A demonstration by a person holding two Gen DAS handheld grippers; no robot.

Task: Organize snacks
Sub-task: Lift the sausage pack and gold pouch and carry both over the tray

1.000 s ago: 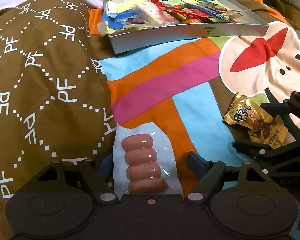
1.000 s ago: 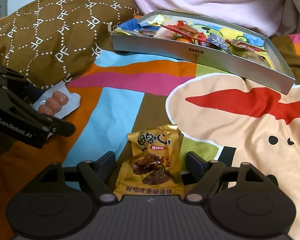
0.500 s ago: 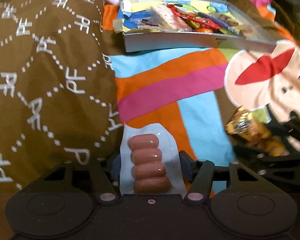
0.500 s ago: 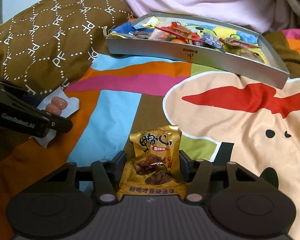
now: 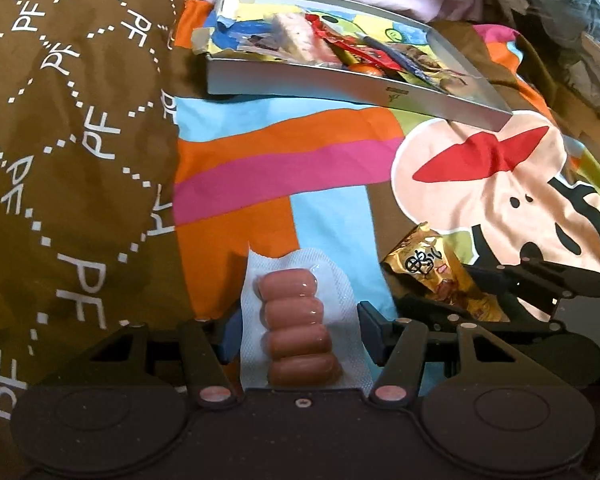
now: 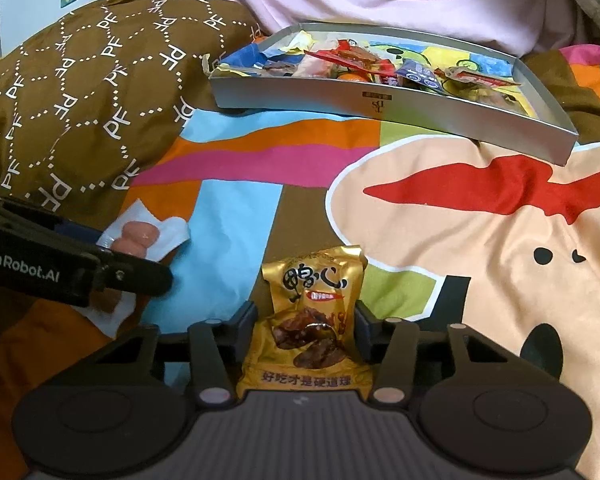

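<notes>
The sausage pack (image 5: 300, 328) is clear glossy plastic over smooth, shiny sausages – its edges white and finely textured. The gold packet (image 6: 314, 320) is crinkled shiny foil. The tray (image 6: 380, 104) looks matt grey metal or card. The bedspread (image 6: 460, 240) is soft printed cloth.

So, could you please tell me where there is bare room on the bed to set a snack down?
The striped bedspread lies bare between the grey tray and the two held packets, and rightward over the cartoon face. The tray itself is crowded with wrappers.

one sausage pack (image 5: 300, 328), one gold packet (image 6: 312, 320), one tray (image 6: 420, 110)
</notes>
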